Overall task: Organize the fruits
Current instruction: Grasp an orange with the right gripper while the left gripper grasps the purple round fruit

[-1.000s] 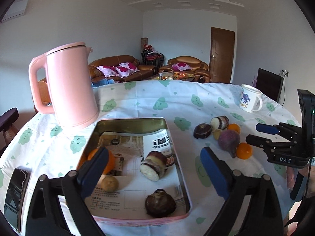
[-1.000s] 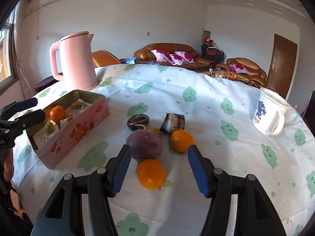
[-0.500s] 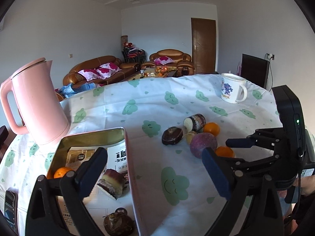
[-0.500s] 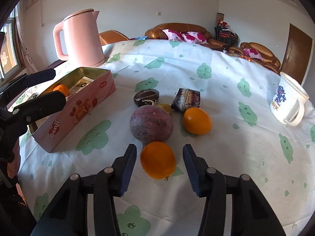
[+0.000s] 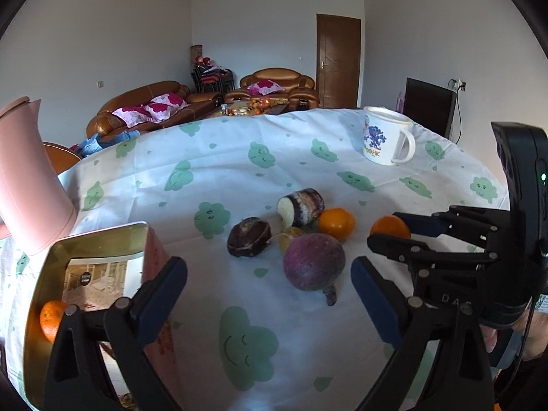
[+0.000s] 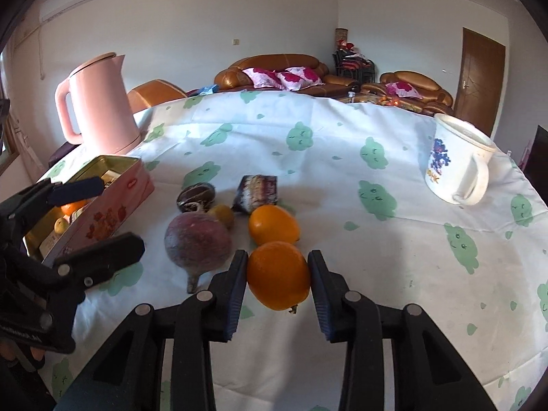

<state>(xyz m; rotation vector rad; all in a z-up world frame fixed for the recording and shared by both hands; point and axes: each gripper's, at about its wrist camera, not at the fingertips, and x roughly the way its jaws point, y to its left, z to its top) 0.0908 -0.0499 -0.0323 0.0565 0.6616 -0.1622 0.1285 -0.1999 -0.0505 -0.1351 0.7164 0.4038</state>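
A table (image 6: 342,157) draped in a cloud-print cloth carries a purple round fruit (image 6: 198,242), with oranges and cut pieces just right of it, a pink tin (image 6: 113,202) and kettle (image 6: 99,102) left, a mug (image 6: 452,167) far right.

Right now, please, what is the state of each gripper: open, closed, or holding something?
Left gripper: open, holding nothing.
Right gripper: closed on the nearest orange, which sits on the tablecloth.

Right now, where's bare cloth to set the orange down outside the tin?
Free: the cloth between the mug and the fruit cluster, and the far stretch behind it. Crowded: beside the purple fruit, toward the tin.
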